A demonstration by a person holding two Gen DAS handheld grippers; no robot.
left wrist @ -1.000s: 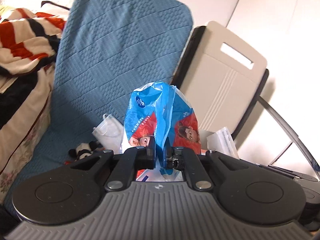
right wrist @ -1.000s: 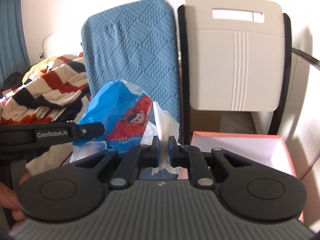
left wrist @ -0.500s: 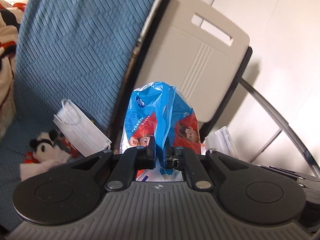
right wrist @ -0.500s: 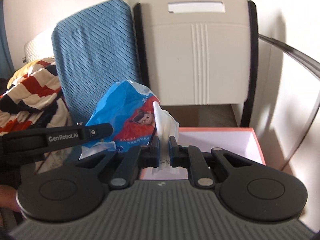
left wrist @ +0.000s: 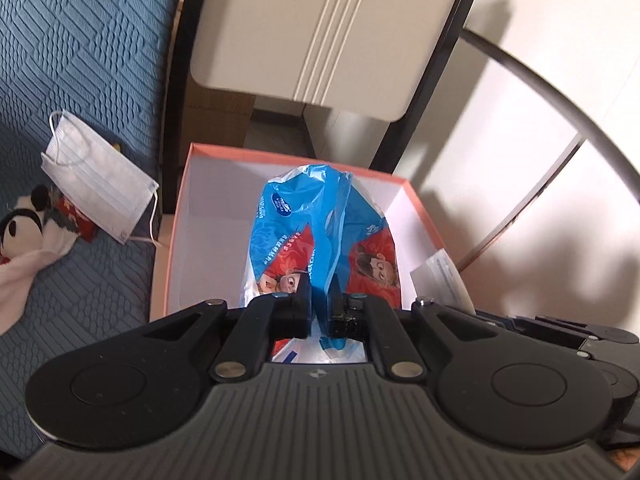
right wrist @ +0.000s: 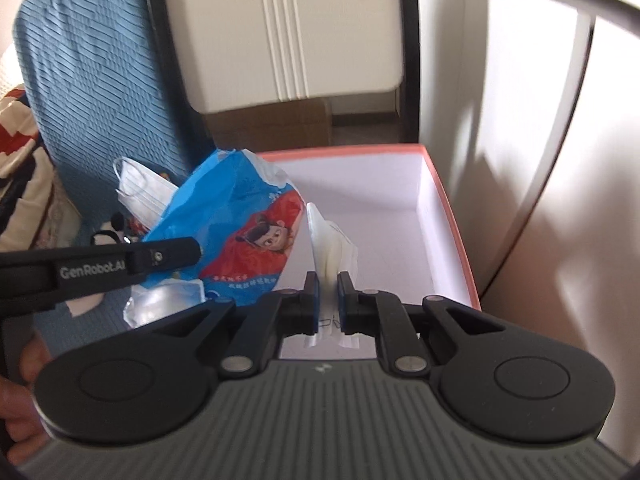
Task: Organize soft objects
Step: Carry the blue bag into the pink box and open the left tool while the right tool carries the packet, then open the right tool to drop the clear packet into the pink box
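Note:
My left gripper (left wrist: 319, 298) is shut on a blue and red cartoon-print tissue pack (left wrist: 320, 236) and holds it over the open pink-rimmed white box (left wrist: 176, 216). The pack also shows in the right wrist view (right wrist: 240, 224), at the box's left edge, with the left gripper's arm in front of it. My right gripper (right wrist: 328, 286) is shut on a small white wrapped packet (right wrist: 332, 236) held above the box (right wrist: 448, 216). A face mask (left wrist: 100, 176) and a panda plush (left wrist: 24, 232) lie on the blue cushion left of the box.
The box sits on a chair with a beige back (left wrist: 320, 32) and a black frame. A blue quilted cushion (left wrist: 80, 40) is on the left. A striped blanket (right wrist: 16, 128) lies at the far left. A white wall (right wrist: 580, 160) is on the right.
Both grippers have moved right and tilted down with their loads, from in front of the blue cushion to above the open box. The box's inside has come into view.

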